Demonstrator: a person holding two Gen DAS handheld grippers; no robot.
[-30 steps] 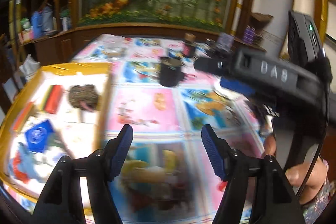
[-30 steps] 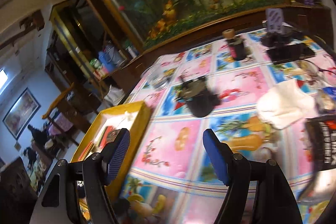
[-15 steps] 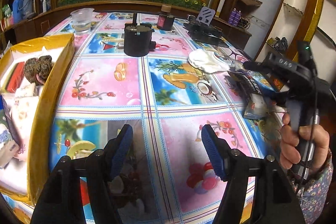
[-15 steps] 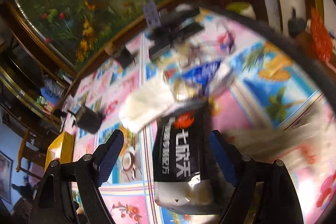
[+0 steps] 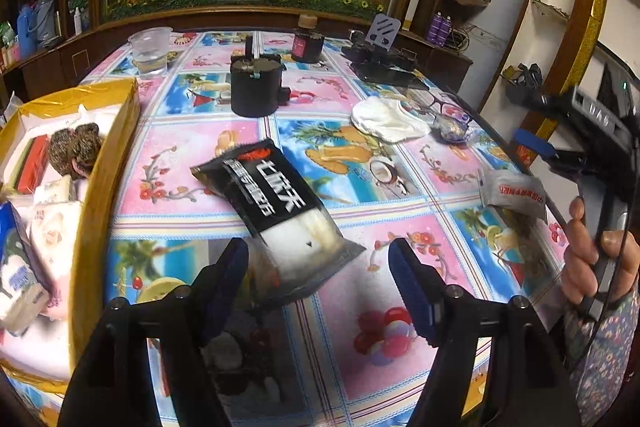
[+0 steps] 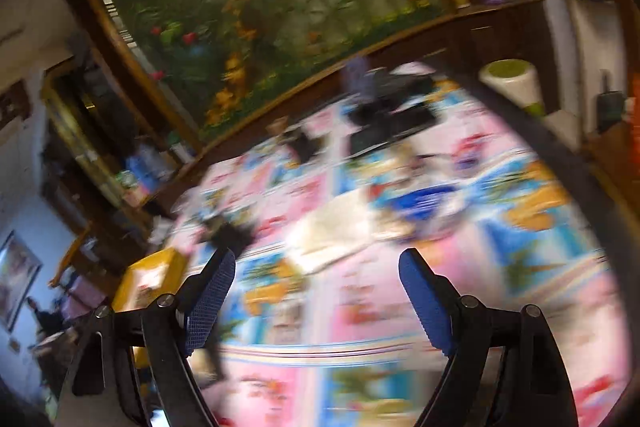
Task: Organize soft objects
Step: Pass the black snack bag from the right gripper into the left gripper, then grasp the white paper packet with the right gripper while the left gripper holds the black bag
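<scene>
A black packet with white lettering (image 5: 280, 211) lies on the patterned tablecloth just ahead of my left gripper (image 5: 318, 267), which is open and empty. A yellow box (image 5: 108, 163) at the left holds several soft items. A white cloth (image 5: 386, 119) and a small silver packet (image 5: 514, 193) lie further right. The right gripper body (image 5: 592, 131) shows at the right edge, held in a hand. In the blurred right wrist view my right gripper (image 6: 316, 291) is open and empty above the table, with the white cloth (image 6: 332, 231) ahead and the yellow box (image 6: 152, 271) at left.
A black round container (image 5: 255, 89), a plastic cup (image 5: 150, 51), a dark jar (image 5: 307, 43), black devices (image 5: 380, 61), glasses (image 5: 438, 103) and a crumpled wrapper (image 5: 452, 127) stand on the table's far half. The table edge curves along the right.
The black packet, which was between the right gripper's fingers half a second ago, now lies on the table before my left gripper. The right gripper has swung away and its view is blurred.
</scene>
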